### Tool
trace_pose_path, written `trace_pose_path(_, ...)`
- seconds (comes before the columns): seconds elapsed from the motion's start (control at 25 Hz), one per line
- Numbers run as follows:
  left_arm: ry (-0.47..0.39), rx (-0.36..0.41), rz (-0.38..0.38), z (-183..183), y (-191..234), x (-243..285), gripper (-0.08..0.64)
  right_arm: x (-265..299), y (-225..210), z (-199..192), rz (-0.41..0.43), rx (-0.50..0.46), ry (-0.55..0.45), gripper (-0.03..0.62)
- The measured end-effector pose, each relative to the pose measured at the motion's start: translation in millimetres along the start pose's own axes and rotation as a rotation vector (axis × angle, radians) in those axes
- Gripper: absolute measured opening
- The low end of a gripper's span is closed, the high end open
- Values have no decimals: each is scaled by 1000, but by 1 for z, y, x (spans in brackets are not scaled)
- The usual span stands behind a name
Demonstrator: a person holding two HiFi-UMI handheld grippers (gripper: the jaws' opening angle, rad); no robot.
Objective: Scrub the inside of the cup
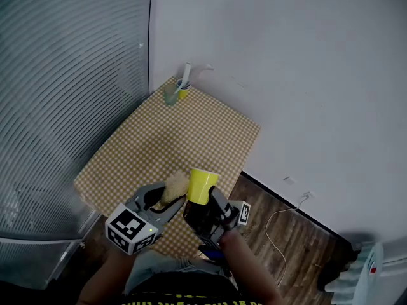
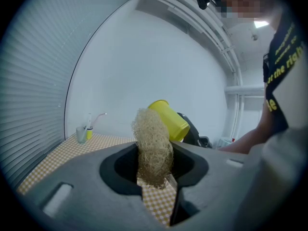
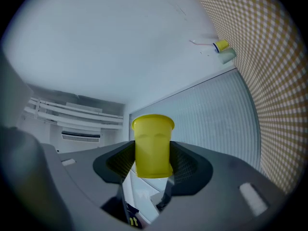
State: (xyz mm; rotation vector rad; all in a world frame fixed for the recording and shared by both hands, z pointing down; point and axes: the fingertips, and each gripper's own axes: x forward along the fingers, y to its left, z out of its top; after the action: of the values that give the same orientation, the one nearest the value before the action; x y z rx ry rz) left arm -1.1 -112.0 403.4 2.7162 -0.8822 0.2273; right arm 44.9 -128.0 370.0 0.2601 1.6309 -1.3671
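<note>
Cup (image 1: 203, 185), yellow, is hanging in the air over the near edge of the checked table (image 1: 159, 138).

On the left, the left gripper (image 1: 170, 196) is pinching a tan loofah scrubber (image 1: 175, 184) by its lower half. Its jaws are part-closed on the fibres, so the bushy top is sticking out past the fingertips. That top is sitting just beside the cup's wall, near the rim, and whether the two are touching I cannot tell. In the left gripper view the scrubber is standing in front of the cup, outside it.

To the right, the right gripper (image 1: 203, 203) is clamping the cup by its lower body, both pads pressing on its sides and the base lying toward the hand. The cup's long axis is running along that gripper's own line, slanting upward. The mouth is pointing up and away from the hand, leaning a little toward the left gripper.

As I read it, the scrubbing itself is not yet begun, and the step in hand is bringing the scrubber to the mouth. The next move is calling for the scrubber's top to go over the rim and down along the axis, with the right gripper steadying the cup.
</note>
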Motion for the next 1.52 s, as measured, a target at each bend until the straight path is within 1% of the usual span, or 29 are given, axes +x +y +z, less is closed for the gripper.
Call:
trace_pose_path(0.16, 11, 2, -4, -5, -2, -2, 144, 1, -2, 6, -32, -43, -1, 233)
trace_pose_path(0.32, 14, 9, 19, -3, 5, -4, 144, 2, -6, 6, -89, -92, 22, 233)
trace_pose_path(0.48, -2, 16, 43, 3, 15, -9, 144, -1, -15, -1, -144, -123, 44, 233)
trace_pose_path(0.68, -12, 42, 64, 14, 27, -11, 144, 2, -18, -11, -169, -129, 87, 233)
trace_pose_path(0.76, -16, 49, 66, 18, 30, -12, 144, 4, -18, -13, -176, -146, 97, 233)
trace_pose_path(1.0, -21, 48, 47, 17, 22, -12, 144, 10, -13, -10, -202, -262, 115, 233)
trace_pose_path(1.2, -7, 81, 18, 13, 8, -14, 144, 12, -6, -4, -224, -345, 94, 233)
trace_pose_path(1.36, 7, 94, 16, 10, 5, -15, 144, 13, -6, 0, -277, -434, 114, 233)
trace_pose_path(1.52, 17, 87, 17, 5, 7, -14, 144, 13, -9, 3, -342, -558, 169, 233)
